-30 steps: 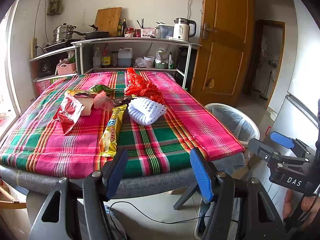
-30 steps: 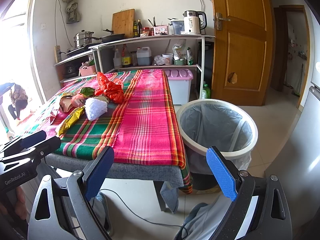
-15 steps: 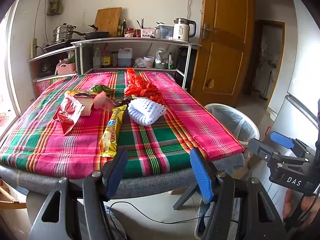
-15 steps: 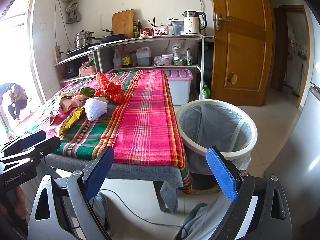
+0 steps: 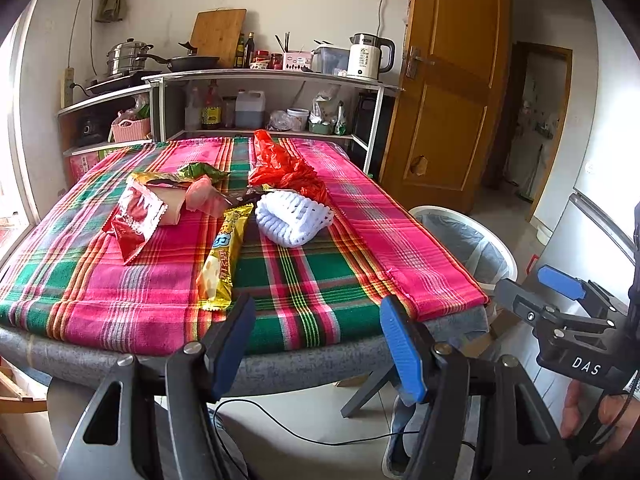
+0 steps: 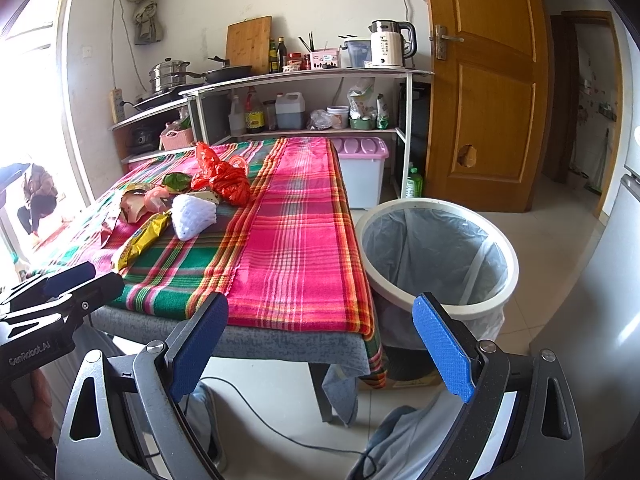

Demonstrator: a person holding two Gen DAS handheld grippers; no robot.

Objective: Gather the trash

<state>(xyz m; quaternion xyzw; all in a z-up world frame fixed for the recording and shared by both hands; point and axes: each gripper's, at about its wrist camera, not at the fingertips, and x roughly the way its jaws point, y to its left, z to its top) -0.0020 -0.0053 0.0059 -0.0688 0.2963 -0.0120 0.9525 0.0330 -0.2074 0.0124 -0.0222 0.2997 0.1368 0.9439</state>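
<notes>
— While both tools hang short of the table's near edge, how are the fingers set?

— The left gripper has its two blue pads spread wide with nothing between them. The right gripper is the same: two pads far apart, empty. Each tool also shows at the edge of the other's view, held by a hand.

— Moving outward, what lies ahead of them?

— One table under a plaid cloth, with the rubbish gathered toward its middle. Counted: one long yellow wrapper nearest the left tool, one white foam net just beside it, one red snack packet to the left, one crumpled red plastic bag behind the net, one green wrapper further back. A few more scraps sit between the packet and the net, too tangled to count.

— And the bin?

— One round white bin with a grey liner stands on the floor beside the table's right side, ahead of the right tool. No rubbish can be seen inside it.

— Further back?

— One shelf unit against the wall carries one kettle, one chopping board, one frying pan and one steamer pot. One wooden door stands to the right.

— Anything different from a second ago?

— Nothing. Both tools and every piece of rubbish sit where they were.
</notes>
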